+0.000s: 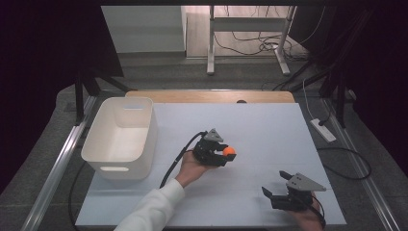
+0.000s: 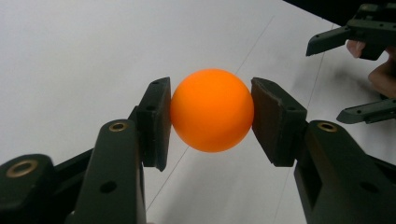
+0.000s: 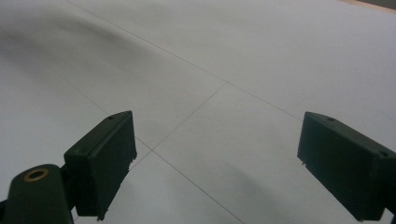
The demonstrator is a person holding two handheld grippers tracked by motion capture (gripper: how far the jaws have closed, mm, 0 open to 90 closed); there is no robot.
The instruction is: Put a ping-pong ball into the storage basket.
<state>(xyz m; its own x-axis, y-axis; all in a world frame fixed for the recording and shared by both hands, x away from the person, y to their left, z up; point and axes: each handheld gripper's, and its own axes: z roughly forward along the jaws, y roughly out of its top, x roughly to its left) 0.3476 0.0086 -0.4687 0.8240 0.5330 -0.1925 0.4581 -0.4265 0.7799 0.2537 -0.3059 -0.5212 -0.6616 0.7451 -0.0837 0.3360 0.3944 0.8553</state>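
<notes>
Left tongs (image 2: 212, 112) clamp orange ball (image 2: 212, 110) mid-table; right tongs (image 3: 217, 163) apart, near front edge.

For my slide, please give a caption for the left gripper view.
Left gripper clamps an orange ball above the white table.

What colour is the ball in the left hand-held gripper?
Plain orange, no markings visible. The ball shows best in the left gripper view.
</notes>
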